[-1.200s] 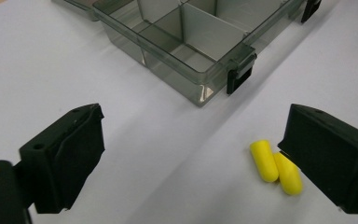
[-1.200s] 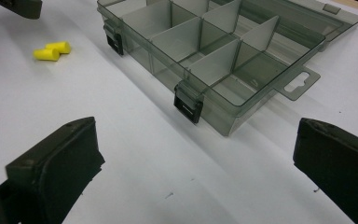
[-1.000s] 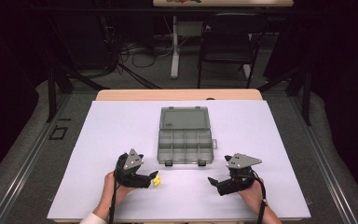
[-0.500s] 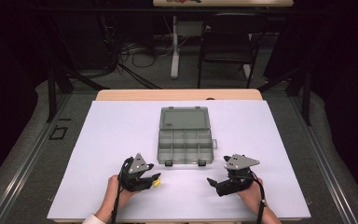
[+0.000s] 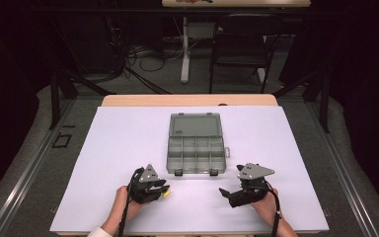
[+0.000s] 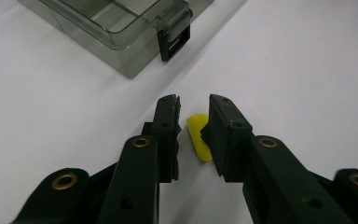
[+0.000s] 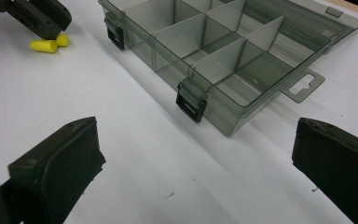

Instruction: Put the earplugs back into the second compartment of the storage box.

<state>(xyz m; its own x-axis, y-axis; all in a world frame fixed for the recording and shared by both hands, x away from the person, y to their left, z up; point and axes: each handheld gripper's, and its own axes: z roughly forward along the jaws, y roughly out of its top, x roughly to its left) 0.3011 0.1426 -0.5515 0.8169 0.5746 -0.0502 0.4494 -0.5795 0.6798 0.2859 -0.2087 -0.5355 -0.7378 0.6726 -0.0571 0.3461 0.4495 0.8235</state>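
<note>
Since a second ago the left gripper (image 6: 192,105) has tipped down over the yellow foam earplug (image 6: 199,135) and its fingers (image 6: 167,122) have just been closing; the earplug now lies on the white tabletop (image 5: 128,138) between them, the right-hand finger against it and a slit left at the other. The right gripper (image 7: 191,154) has kept its place, fingers spread wide with nothing between them. Just beyond both pairs of fingers stands the open clear compartment box (image 5: 196,148), latches (image 7: 191,105) toward them, and a second earplug (image 7: 44,45) lies beside the left fingers
</note>
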